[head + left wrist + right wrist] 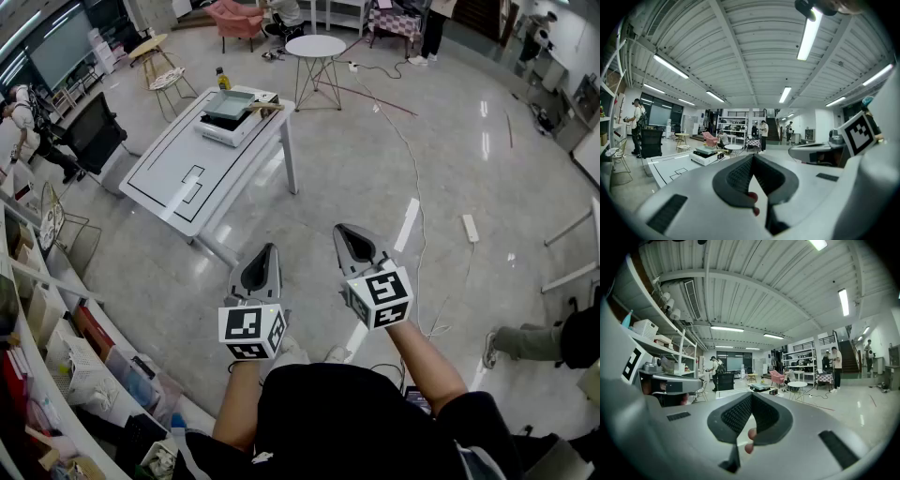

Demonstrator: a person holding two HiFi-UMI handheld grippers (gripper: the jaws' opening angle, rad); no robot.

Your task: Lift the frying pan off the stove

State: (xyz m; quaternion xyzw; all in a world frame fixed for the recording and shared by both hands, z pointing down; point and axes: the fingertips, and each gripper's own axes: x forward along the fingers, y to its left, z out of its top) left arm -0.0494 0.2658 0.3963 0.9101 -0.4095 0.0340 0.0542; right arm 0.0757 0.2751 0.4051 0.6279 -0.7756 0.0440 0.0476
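The frying pan (229,103), square and pale green with a wooden handle, sits on a white stove (225,128) at the far end of a white table (192,169). Both grippers hang over the floor well short of that table, pointing towards it. My left gripper (268,249) is shut with nothing in it, and my right gripper (348,229) beside it is shut and empty too. In the left gripper view the jaws (753,157) meet, with the stove and pan (707,154) small and far ahead. The right gripper view shows closed jaws (751,396) and the pan (760,386) in the distance.
A round white side table (315,45) and a pink armchair (236,17) stand beyond the table. Shelving (37,356) with bins lines the left. A black chair (94,136) is left of the table. A cable and power strip (471,228) lie on the floor at right. People stand in the background.
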